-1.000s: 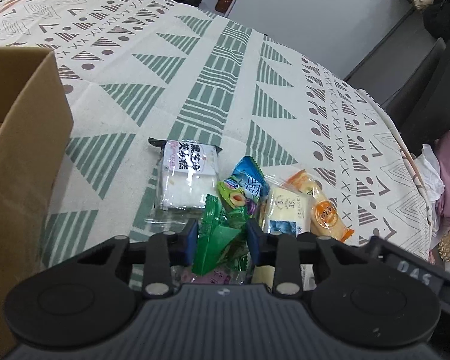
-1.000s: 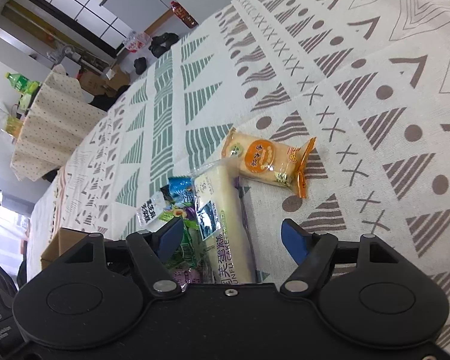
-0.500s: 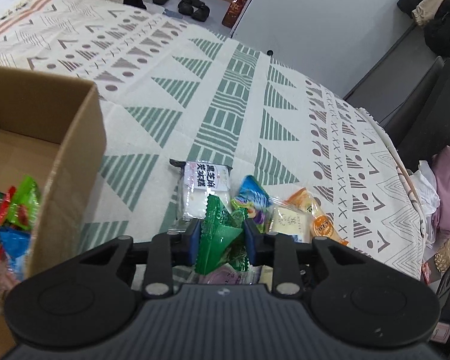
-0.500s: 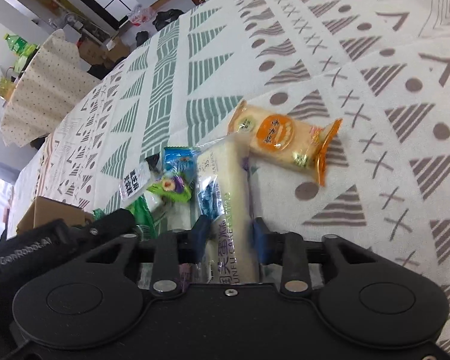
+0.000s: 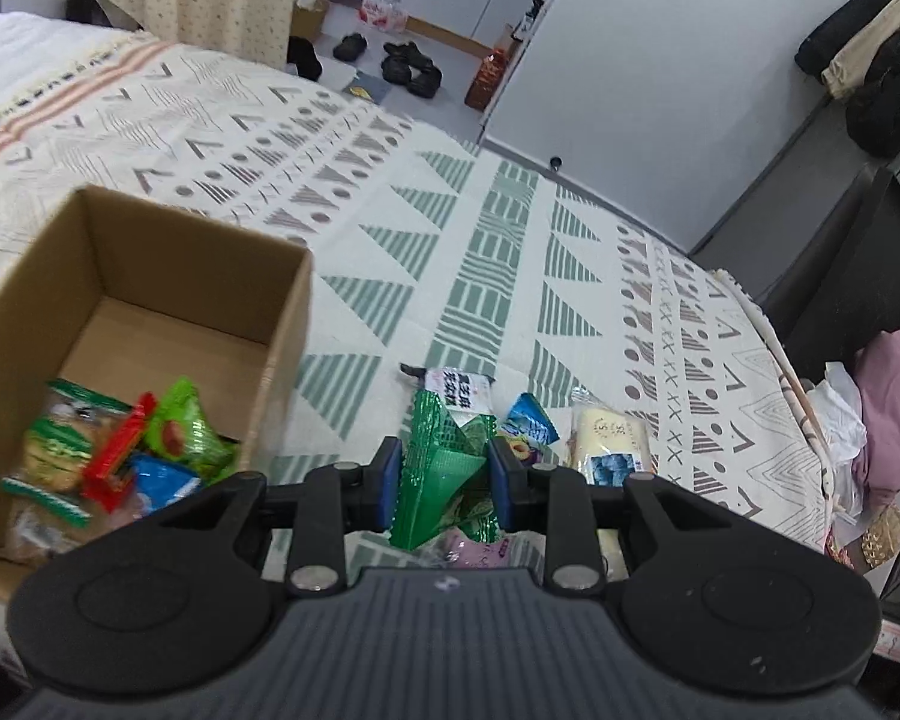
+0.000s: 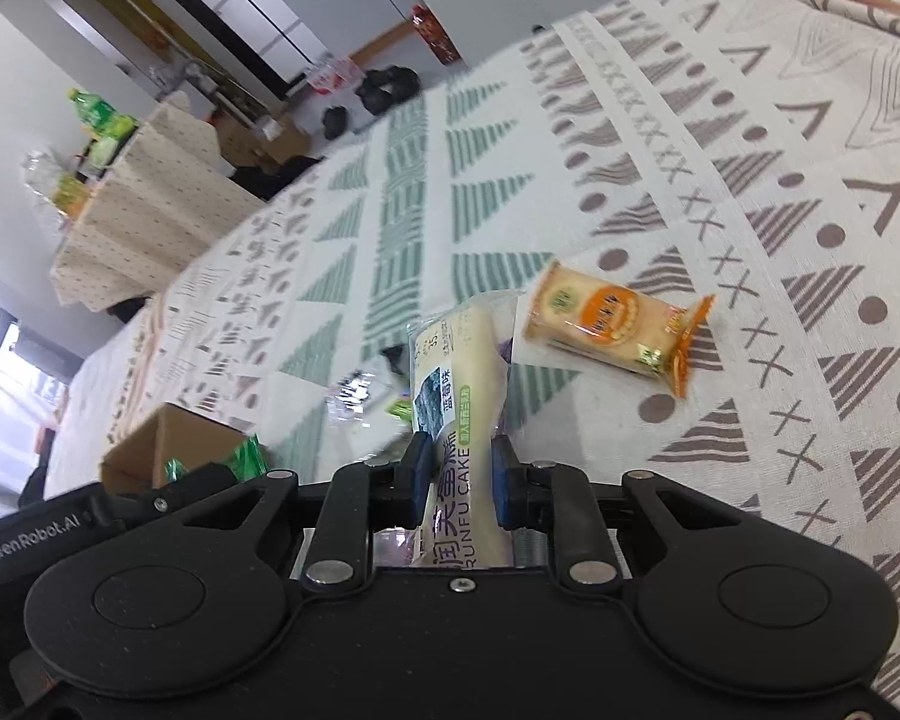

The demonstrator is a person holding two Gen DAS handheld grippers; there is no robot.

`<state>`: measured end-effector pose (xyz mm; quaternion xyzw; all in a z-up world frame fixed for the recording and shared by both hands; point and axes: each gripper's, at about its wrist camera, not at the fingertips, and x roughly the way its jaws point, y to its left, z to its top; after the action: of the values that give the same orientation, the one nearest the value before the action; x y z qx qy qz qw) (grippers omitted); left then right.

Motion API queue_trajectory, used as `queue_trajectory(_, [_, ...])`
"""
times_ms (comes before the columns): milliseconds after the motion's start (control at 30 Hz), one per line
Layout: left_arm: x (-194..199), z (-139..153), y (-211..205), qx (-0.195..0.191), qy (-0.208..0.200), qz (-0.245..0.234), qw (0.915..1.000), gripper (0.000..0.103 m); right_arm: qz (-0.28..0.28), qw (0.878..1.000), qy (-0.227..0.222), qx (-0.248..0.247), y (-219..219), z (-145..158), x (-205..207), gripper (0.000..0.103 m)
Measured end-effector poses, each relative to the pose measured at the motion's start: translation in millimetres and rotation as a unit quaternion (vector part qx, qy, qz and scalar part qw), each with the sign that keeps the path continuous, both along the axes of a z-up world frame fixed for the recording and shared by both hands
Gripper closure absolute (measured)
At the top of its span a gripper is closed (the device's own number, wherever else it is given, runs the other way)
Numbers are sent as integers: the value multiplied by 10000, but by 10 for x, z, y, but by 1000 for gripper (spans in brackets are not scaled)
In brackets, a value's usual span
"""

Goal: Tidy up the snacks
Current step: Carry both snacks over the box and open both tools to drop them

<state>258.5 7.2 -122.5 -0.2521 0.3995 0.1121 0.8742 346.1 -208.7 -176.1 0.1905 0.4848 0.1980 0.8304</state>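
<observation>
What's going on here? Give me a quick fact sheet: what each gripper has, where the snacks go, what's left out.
left gripper: shut on a green packet
right gripper: shut on a pale cake bar
container: open cardboard box, several snacks already inside
surface: patterned cloth
left out: orange biscuit pack, blue packet, white packet
stage: both snacks held, not yet over the box
</observation>
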Motion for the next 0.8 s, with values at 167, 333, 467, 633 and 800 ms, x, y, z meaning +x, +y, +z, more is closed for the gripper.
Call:
queue_trajectory(167, [-201,237,152,148,-156,231,9995,74,24,9997,-149,204,37,130,-70,83])
queue_trajectory(333, [-410,465,321,275,-332,486,9979,74,177,9980,-380,480,158,287,-151,83])
queue_trajectory(467, [-574,566,468,293,-379,719,9963,74,284,9967,-490,586,257,353,-231,83])
queue_trajectory(633, [-786,686,634,379,-445,891,9943,74,436,9951,-571,679,405,437,-354,83])
queue_trajectory(800, [-935,736,793,354,-467,1079,9924,74,601,9929,-664,784,577,509,-472,83])
